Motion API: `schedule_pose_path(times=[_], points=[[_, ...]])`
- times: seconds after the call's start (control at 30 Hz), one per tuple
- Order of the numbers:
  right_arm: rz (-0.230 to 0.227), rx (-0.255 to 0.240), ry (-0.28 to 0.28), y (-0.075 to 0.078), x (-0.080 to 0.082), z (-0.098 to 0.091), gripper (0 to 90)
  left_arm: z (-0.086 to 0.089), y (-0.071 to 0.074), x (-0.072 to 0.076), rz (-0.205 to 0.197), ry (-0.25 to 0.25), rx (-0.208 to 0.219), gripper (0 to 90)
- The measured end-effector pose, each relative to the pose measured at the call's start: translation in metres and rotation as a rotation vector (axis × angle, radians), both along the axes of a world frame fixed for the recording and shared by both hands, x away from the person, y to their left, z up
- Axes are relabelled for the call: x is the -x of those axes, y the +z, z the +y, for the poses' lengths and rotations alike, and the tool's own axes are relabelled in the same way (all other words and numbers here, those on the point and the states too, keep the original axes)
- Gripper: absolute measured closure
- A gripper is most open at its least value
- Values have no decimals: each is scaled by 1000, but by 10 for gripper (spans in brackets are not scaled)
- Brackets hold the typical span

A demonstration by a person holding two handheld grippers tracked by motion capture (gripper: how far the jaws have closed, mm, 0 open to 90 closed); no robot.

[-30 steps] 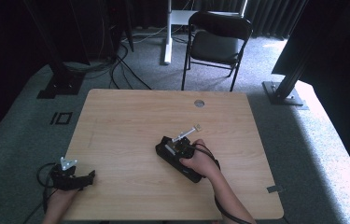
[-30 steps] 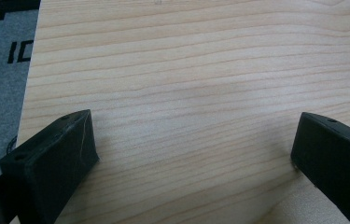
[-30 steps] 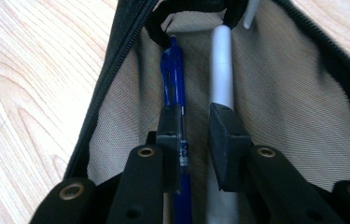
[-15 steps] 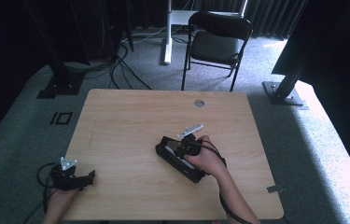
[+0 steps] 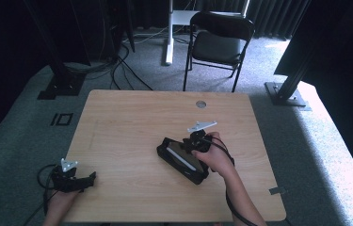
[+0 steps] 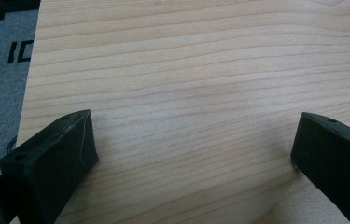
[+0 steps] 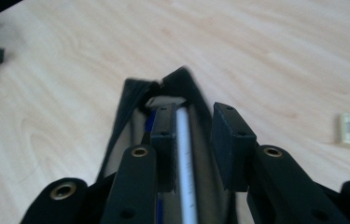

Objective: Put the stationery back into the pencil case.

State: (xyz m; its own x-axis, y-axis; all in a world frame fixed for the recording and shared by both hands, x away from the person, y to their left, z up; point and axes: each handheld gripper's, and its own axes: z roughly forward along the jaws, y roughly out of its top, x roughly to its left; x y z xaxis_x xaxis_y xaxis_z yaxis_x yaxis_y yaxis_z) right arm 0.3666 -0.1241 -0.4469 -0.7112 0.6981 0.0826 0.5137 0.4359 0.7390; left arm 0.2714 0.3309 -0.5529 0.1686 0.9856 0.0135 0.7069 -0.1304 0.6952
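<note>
Right tongs [image 7: 192, 140] straddle a white pen [image 7: 185, 158] — inside the black case [image 7: 128, 100].

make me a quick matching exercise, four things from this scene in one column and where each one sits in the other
Things:
1 black pencil case
2 folding chair
3 left hand-held gripper
4 white pen

Places:
a on the floor beyond the table
b near the table's left front corner
c inside the open case
d at the table's middle right

Pairs: 1-d, 2-a, 3-b, 4-c
</note>
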Motion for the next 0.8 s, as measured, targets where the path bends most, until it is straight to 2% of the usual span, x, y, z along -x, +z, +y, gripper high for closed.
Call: schedule_pose_path(times=[0.3, 0.33, 0.43, 0.8], points=[[-38, -31, -70, 2, -7, -13, 689, 0, 0, 0, 0, 0, 0, 4], [-61, -49, -98, 2, -9, -17, 684, 0, 0, 0, 0, 0, 0, 4], [-87, -51, -134, 2, -12, -22, 684, 0, 0, 0, 0, 0, 0, 3], [-84, -53, -182, -11, -23, -35, 653, 0, 0, 0, 0, 0, 0, 4]])
